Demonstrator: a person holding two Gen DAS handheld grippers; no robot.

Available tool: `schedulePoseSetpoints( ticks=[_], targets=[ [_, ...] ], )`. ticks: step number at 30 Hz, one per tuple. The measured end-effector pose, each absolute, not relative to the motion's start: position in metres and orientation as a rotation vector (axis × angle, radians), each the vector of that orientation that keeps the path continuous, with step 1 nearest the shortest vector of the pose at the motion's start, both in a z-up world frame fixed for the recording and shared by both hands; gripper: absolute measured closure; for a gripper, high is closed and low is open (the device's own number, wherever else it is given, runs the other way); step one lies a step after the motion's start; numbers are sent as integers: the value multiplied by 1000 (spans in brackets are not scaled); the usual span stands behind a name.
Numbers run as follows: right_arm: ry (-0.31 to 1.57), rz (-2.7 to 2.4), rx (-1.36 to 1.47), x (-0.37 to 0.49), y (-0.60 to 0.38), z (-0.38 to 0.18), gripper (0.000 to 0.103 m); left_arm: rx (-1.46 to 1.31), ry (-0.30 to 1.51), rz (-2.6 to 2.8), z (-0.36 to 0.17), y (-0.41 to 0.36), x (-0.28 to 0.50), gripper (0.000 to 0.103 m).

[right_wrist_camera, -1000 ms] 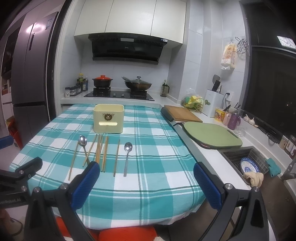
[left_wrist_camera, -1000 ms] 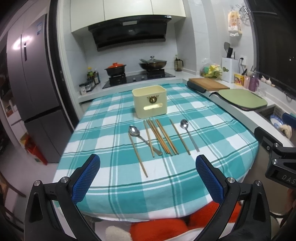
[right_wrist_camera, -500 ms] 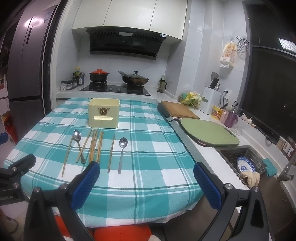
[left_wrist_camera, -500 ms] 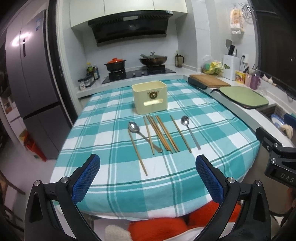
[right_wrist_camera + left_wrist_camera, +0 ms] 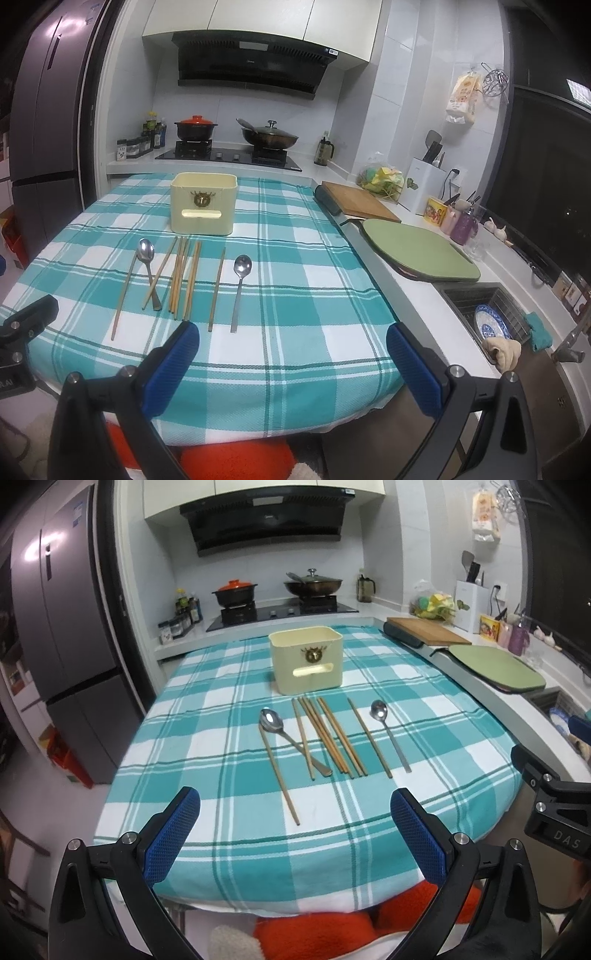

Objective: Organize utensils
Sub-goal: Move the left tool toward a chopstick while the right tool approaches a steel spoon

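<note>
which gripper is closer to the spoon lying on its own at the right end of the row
Right. The right gripper hangs just short of that spoon, which lies ahead and slightly left of it. The left gripper sits further left, facing the chopsticks.

Kitchen, artificial light, glare patch on the grey fridge (image 5: 55, 627) at left. White tiled back wall (image 5: 236, 110) with a black range hood (image 5: 251, 62) under pale upper cabinets (image 5: 258, 18). Black hob (image 5: 229, 155) on a white counter; on it a black pot with a red lid (image 5: 195, 127) and a lidded wok (image 5: 271, 136). Bottles and jars (image 5: 144, 142) stand left of the hob. Table covered by a teal-and-white checked cloth (image 5: 295, 258). Right counter: wooden board (image 5: 358, 201), green mat (image 5: 417, 247), sink (image 5: 480, 314) holding a blue-patterned plate. Dark window (image 5: 546, 166) at right. Pale floor (image 5: 55, 805) beside the fridge.
</note>
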State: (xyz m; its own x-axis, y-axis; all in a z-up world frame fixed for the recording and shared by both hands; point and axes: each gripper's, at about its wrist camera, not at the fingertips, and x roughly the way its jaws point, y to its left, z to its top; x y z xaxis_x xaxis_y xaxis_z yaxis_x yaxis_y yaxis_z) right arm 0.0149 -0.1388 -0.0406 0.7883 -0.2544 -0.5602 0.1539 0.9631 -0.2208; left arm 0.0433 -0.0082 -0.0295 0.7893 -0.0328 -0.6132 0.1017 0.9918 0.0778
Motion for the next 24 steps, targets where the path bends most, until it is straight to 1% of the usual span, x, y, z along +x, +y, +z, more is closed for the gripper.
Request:
schedulePoseSetpoints(
  ticks=[16,24],
  targets=[
    [719,-214,-180,43,-141,-63,0,106,725,-71,-47,-9,70,0],
    [767,-182,-164,65,-149,-80,0,86,782,-80,-68,-4,99,0]
  ],
)
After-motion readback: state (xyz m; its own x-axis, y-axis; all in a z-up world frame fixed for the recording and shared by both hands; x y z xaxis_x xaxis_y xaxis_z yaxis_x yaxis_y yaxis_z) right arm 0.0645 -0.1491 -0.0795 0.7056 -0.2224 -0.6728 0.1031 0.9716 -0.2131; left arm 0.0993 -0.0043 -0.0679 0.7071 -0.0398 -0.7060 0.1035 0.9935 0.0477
